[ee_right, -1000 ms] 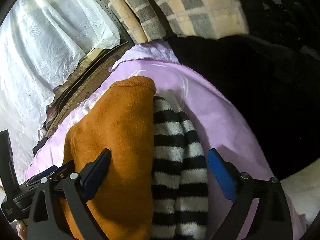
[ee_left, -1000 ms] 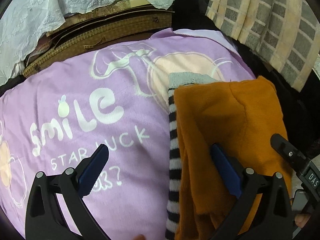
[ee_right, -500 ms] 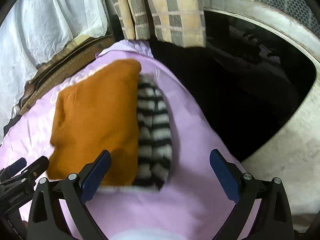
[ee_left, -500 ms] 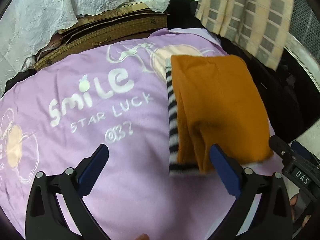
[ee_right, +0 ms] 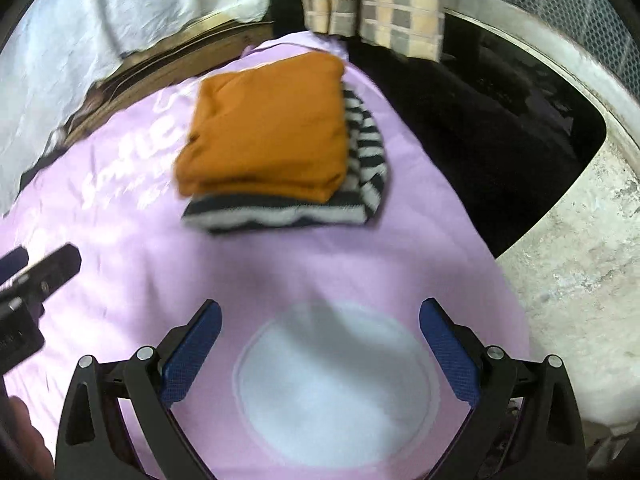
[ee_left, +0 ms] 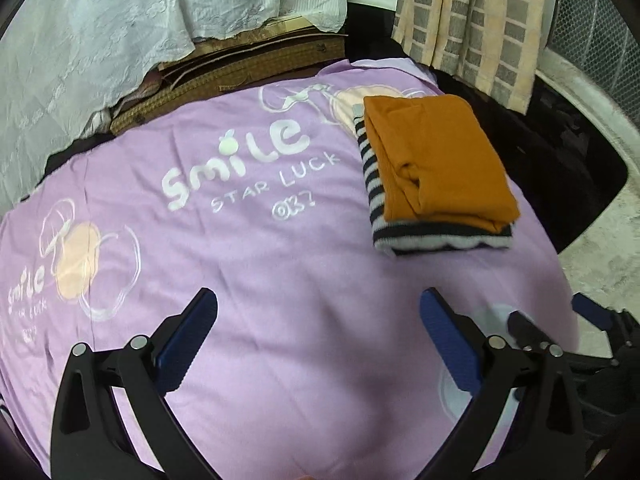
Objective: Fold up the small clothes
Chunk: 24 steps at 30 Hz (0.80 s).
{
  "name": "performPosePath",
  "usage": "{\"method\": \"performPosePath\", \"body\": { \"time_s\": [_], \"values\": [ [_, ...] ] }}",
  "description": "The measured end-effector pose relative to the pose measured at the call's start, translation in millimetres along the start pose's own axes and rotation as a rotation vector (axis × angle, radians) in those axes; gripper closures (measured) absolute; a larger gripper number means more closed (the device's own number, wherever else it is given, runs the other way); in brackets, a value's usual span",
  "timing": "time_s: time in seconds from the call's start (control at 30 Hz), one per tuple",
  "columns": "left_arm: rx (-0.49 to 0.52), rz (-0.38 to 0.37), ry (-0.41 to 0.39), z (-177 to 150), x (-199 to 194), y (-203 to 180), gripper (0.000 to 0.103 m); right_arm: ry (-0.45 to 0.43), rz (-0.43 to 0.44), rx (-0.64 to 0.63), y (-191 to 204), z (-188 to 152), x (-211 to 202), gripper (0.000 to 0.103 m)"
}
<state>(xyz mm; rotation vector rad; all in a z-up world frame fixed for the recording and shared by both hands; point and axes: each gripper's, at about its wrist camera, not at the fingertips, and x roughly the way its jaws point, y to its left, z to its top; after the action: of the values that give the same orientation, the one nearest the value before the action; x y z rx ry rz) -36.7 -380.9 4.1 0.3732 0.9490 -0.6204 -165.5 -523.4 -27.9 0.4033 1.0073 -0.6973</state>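
Observation:
A folded orange garment (ee_left: 436,160) lies on top of a folded black-and-white striped garment (ee_left: 440,240), stacked at the far right of the purple printed sheet (ee_left: 260,264). The stack also shows in the right wrist view, orange (ee_right: 268,128) over striped (ee_right: 280,212). My left gripper (ee_left: 318,332) is open and empty, well back from the stack over the sheet. My right gripper (ee_right: 320,340) is open and empty, over a white round print, short of the stack. The right gripper's body (ee_left: 592,344) shows in the left wrist view, the left's (ee_right: 28,280) in the right.
White lace cloth (ee_left: 120,32) and a checked beige towel (ee_left: 472,20) hang behind the sheet. A woven mat edge (ee_left: 224,80) lies under the far side. Right of the sheet is a dark gap (ee_right: 500,140) and a concrete ledge (ee_right: 580,272).
Both grippers have pulled back and up from the stack, which they hovered close over a second ago. The stack now lies alone on the sheet, smaller in view.

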Motion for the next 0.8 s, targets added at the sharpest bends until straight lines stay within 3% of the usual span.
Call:
{"method": "performPosePath", "body": {
  "time_s": [0.17, 0.4, 0.63, 0.8],
  "values": [
    [0.003, 0.040, -0.002, -13.6, -21.4, 13.3, 0.005, 0.002, -0.039, -0.021, 11.7, -15.7, -18.3, 0.004],
    [-0.007, 0.064, -0.083, -10.0, -63.3, 38.9, 0.005, -0.062, 0.046, 0.027, 18.2, -14.9, -59.3, 0.004],
    [-0.011, 0.010, -0.222, 42.3, -141.7, 51.8, 0.004, -0.227, 0.018, 0.073, 14.2, 40.1, -145.2, 0.004],
    [0.025, 0.041, -0.309, 88.5, -201.9, 50.5, 0.004, -0.383, 0.036, 0.134, 5.0, 87.3, -227.8, 0.004]
  ]
}}
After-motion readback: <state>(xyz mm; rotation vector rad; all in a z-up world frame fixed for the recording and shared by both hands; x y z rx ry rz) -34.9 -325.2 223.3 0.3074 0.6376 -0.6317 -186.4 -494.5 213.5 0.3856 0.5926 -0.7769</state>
